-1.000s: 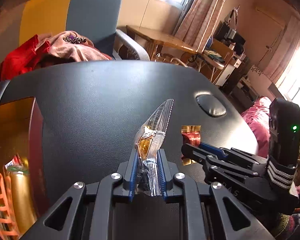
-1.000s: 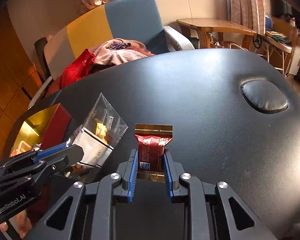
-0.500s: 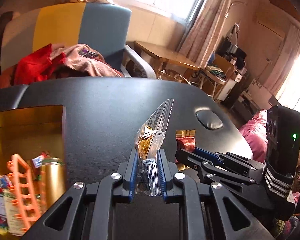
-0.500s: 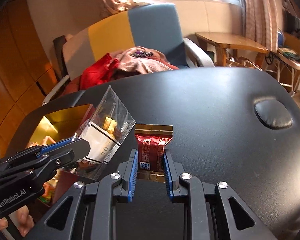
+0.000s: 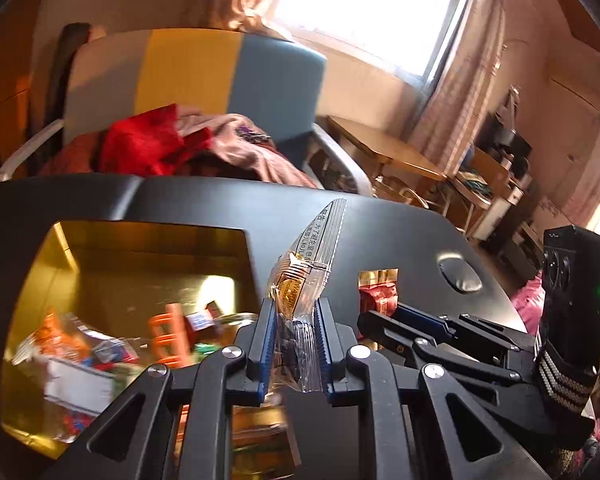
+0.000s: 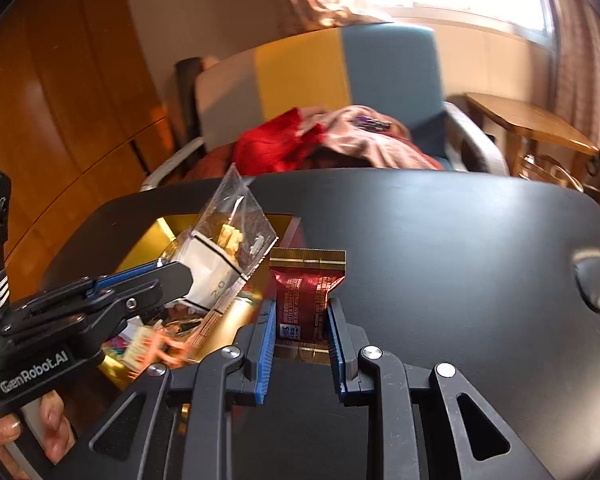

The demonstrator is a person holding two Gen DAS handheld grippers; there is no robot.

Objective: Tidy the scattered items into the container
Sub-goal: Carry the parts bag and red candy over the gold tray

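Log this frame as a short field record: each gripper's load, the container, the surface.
left gripper: shut on clear plastic snack packet, over the box's near right corner
right gripper: shut on red foil sachet with gold ends, beside the box
container: gold-lined open box, already holding mixed small items, blurred
surface: black padded table
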